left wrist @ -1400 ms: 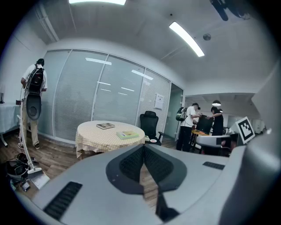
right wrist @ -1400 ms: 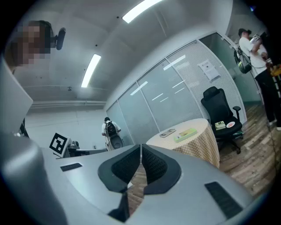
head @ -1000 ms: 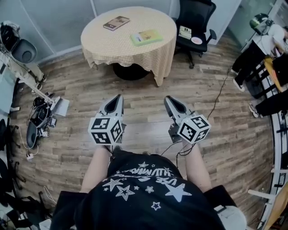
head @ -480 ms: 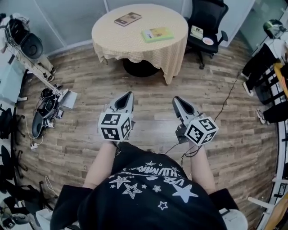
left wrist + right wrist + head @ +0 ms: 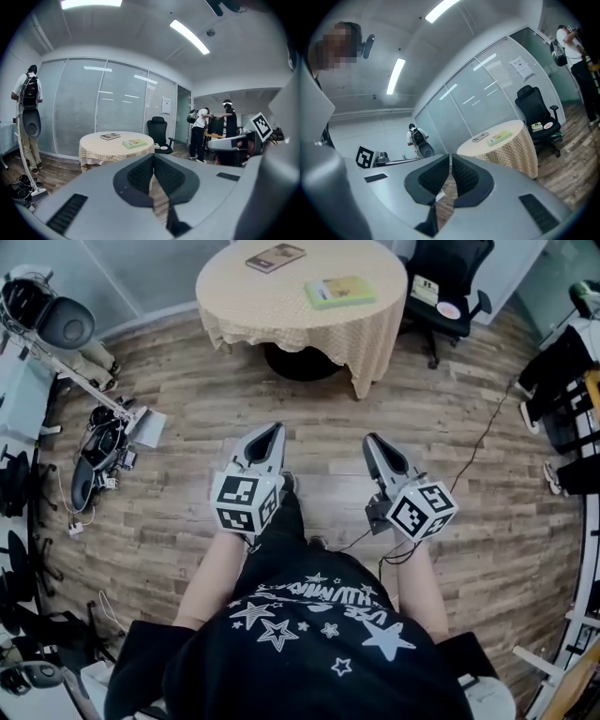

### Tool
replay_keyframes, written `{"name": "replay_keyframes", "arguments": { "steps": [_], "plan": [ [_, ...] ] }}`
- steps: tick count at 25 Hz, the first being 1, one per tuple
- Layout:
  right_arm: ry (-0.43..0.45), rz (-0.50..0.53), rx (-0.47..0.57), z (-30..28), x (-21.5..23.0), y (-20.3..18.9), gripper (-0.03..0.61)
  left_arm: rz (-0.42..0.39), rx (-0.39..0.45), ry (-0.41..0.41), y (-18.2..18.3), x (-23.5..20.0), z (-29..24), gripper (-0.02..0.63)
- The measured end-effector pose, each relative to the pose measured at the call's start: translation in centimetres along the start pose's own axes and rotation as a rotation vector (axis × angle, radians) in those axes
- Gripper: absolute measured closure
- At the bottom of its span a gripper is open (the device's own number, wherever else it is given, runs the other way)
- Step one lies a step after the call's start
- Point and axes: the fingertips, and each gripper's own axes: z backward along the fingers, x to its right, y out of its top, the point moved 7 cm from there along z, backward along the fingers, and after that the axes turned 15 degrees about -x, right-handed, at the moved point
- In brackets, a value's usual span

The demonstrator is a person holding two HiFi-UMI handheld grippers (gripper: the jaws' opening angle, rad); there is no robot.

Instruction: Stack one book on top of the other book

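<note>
Two books lie apart on a round table (image 5: pixel 281 306) with a checked cloth, far ahead of me. The brown book (image 5: pixel 276 257) (image 5: pixel 110 136) (image 5: pixel 480 137) is at the back left. Nearer the right rim lies the green book (image 5: pixel 340 292) (image 5: pixel 134 143) (image 5: pixel 500 136). My left gripper (image 5: pixel 271 432) (image 5: pixel 153 161) is shut and empty, held over the wooden floor well short of the table. Beside it my right gripper (image 5: pixel 374 440) (image 5: pixel 450 164) is also shut and empty.
A black office chair (image 5: pixel 450 287) with small items on its seat stands right of the table. Equipment and cables (image 5: pixel 98 456) lie on the floor at the left, and a cable (image 5: pixel 473 442) runs across the floor at the right. People stand at desks (image 5: pixel 215 129) on the right.
The table has shifted right and up in the head view as the view swung; both grippers stay shut and about side by side.
</note>
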Motion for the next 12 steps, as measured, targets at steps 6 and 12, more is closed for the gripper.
{"name": "replay_keyframes", "arguments": {
  "steps": [6,12],
  "plan": [
    [-0.061,-0.023,-0.033,-3.5,2.4,0.9,0.543,0.015,-0.016,-0.019,0.3,-3.6,-3.9,0.605],
    [-0.129,-0.067,-0.037,-7.5,6.1,3.8,0.543,0.025,-0.041,-0.074,2.3,-8.1,-10.0,0.606]
  ]
}}
